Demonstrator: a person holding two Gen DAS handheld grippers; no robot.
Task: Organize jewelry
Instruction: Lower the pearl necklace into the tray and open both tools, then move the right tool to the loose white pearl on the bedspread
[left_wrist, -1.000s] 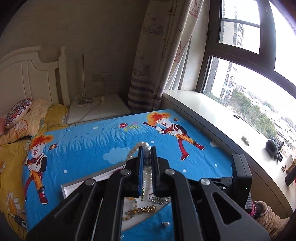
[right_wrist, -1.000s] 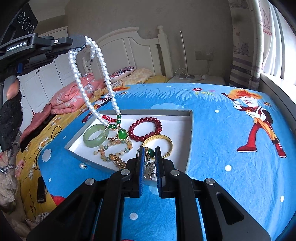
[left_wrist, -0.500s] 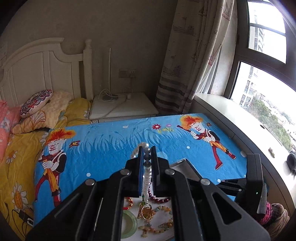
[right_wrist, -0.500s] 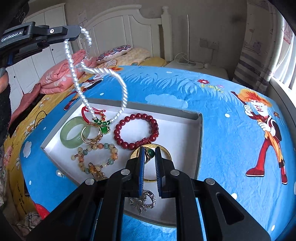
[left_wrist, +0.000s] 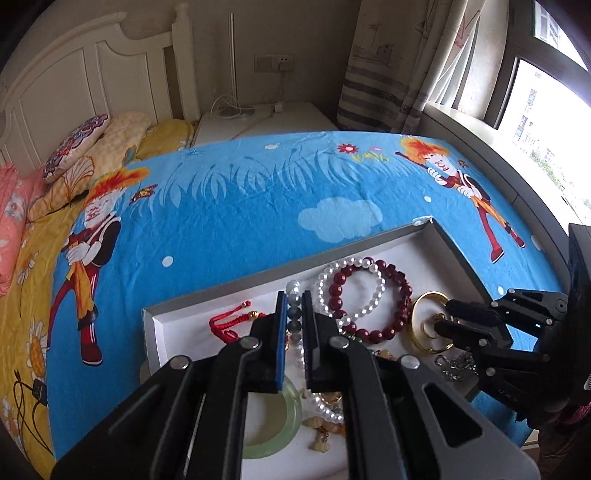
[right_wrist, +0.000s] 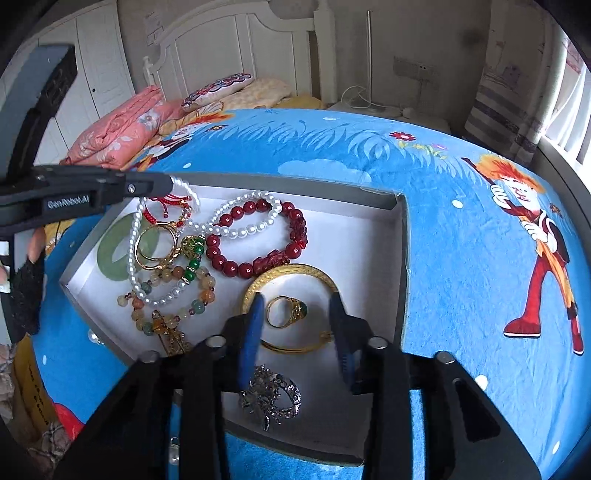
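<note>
A shallow white tray (right_wrist: 295, 182) of jewelry lies on the blue cartoon bedsheet. My left gripper (left_wrist: 294, 299) is shut on one end of a white pearl necklace (right_wrist: 229, 221), low over the tray's far left corner. The necklace's loops lie across a dark red bead bracelet (right_wrist: 258, 258) and a pale green jade bangle (right_wrist: 110, 254). My right gripper (right_wrist: 295, 299) is opening above a gold bangle (right_wrist: 295, 271). A gold ring with a green stone (right_wrist: 286, 312) lies between its fingers, untouched. A silver brooch (right_wrist: 269, 398) lies beneath that gripper.
A mixed-colour bead bracelet (right_wrist: 199, 291), gold rings (right_wrist: 155, 243) and a red cord (left_wrist: 225, 325) crowd the tray's left half. A loose pearl (right_wrist: 92, 336) lies outside the tray. Pillows (right_wrist: 122, 125) and the headboard (left_wrist: 92, 66) stand behind; a window sill (left_wrist: 517, 184) runs on the right.
The left gripper has come down with the pearl necklace, whose loops now rest in the tray. The right gripper's jaws have parted over the gold bangle and ring.
</note>
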